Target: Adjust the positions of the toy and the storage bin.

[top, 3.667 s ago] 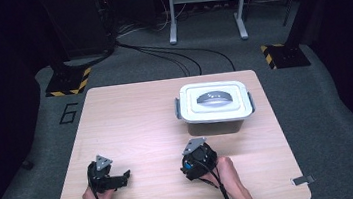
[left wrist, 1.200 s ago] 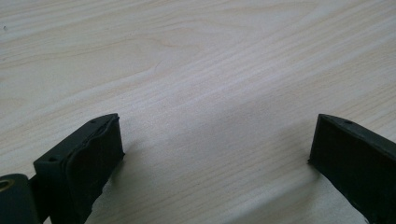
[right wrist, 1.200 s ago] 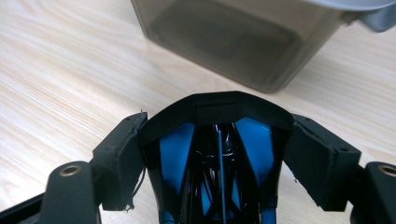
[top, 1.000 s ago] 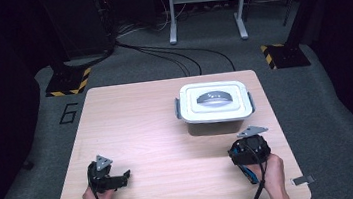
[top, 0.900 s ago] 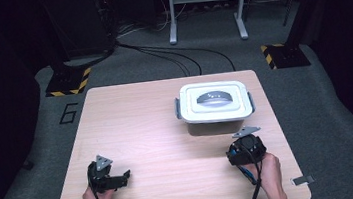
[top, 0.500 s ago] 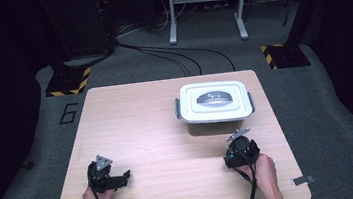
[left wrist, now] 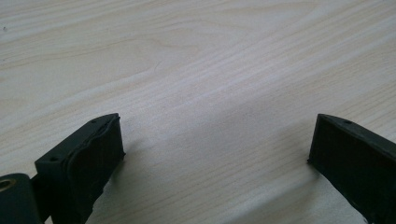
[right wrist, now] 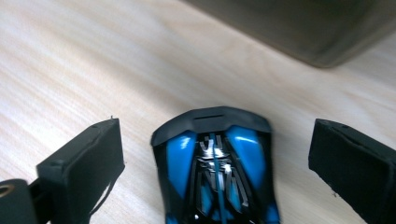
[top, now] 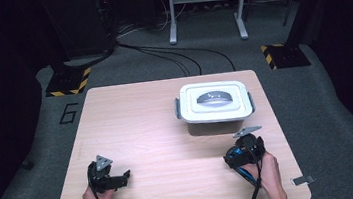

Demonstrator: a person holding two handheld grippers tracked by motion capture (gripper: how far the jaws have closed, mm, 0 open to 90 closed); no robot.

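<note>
Jaws of right tool [right wrist: 212, 154] just opening, flanking blue toy car [right wrist: 215, 172] on counter [top: 156, 117], untouched; left tool [left wrist: 212, 158] resting open, empty

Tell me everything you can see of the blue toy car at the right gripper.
The blue toy car is small, glossy blue with black trim, plastic by its look, with a dark centre panel and a thin blue stripe. It rests on the wooden table, close in front of the lidded white container. It lies between the jaws of the right gripper, which have just been opening; a gap shows on each side, so no pad presses on it.
</note>
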